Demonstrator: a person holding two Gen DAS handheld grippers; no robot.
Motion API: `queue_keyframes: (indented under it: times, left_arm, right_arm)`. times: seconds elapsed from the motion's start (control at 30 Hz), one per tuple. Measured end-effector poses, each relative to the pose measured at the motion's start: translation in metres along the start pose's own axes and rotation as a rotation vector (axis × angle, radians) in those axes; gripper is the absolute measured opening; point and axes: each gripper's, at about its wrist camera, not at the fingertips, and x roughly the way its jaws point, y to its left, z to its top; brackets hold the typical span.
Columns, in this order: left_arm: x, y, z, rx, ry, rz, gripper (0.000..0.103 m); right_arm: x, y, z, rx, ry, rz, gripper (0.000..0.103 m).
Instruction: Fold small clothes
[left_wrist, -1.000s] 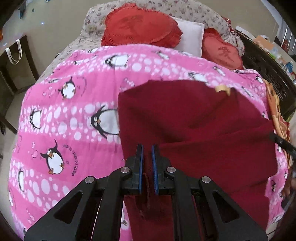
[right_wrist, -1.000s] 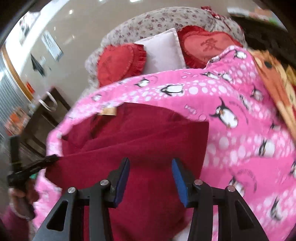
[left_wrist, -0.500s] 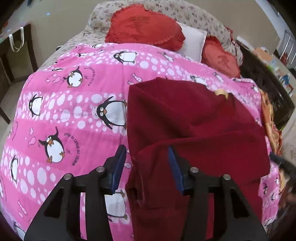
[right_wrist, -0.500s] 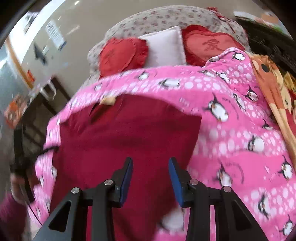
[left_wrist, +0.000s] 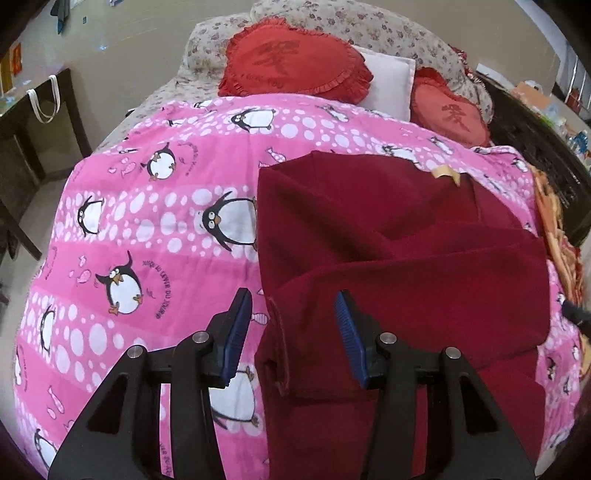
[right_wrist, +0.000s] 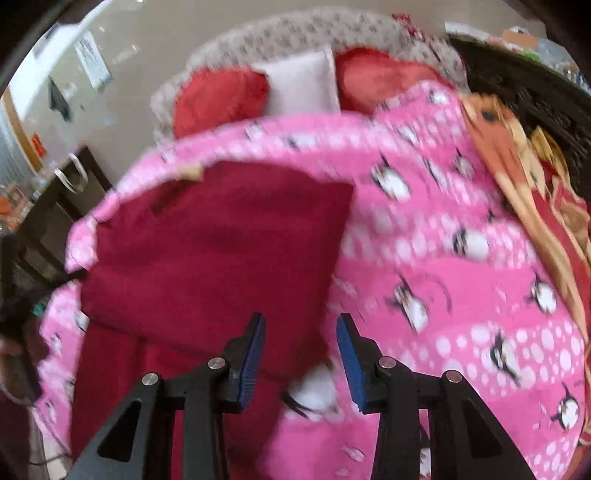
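While the dark red garment (left_wrist: 399, 258) is lying on the pink penguin quilt (left_wrist: 147, 221), both grippers are hovering over its near edge with nothing clamped. The left gripper (left_wrist: 293, 332) is standing partly open, having just let its jaws spread; the garment's hemmed corner is sitting between its blue pads (left_wrist: 236, 332) without being pressed. The right gripper (right_wrist: 301, 354) is also parted, the garment's (right_wrist: 221, 251) right-hand edge lying just ahead of it and to its left. One fold seems done: a layer is lying doubled across the cloth ahead of the left gripper. More folds are probably waiting, since a long strip is trailing beneath the grippers. The right view is blurring.
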Motion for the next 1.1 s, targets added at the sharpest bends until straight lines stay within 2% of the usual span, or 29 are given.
queue_keyframes:
  times: [0.13,0.3,0.4,0.57,0.73,0.87,0.97,1.1]
  left_arm:
    - [0.019,-0.005,0.0,-0.004,0.01,0.04,0.047]
    - [0.041,-0.007,0.001,-0.006,0.034,0.054,0.048]
    - [0.046,-0.007,0.002,-0.004,0.031,0.066,0.051]
    - [0.048,-0.005,0.002,-0.024,0.03,0.058,0.052]
    - [0.047,-0.006,0.0,-0.025,0.022,0.065,0.052]
    - [0.044,-0.007,-0.002,-0.038,0.023,0.069,0.052]
    - [0.039,-0.007,-0.006,-0.047,0.036,0.073,0.052]
    - [0.023,-0.006,-0.015,-0.059,0.054,0.064,0.052]
  right_arm:
    - [0.014,0.026,0.022,-0.041,-0.022,0.052,0.038]
    - [0.063,0.028,0.043,-0.037,0.007,-0.004,0.038]
    - [0.082,0.02,0.049,-0.023,0.027,-0.004,0.038]
    - [0.069,0.028,0.049,-0.059,0.045,-0.026,0.038]
    - [0.041,0.025,0.028,-0.032,0.054,-0.013,0.039]
    - [0.049,0.022,0.002,-0.042,0.092,-0.038,0.039]
    - [0.056,0.019,-0.002,-0.045,0.071,-0.042,0.039]
    - [0.051,0.028,0.002,-0.085,0.09,-0.074,0.039]
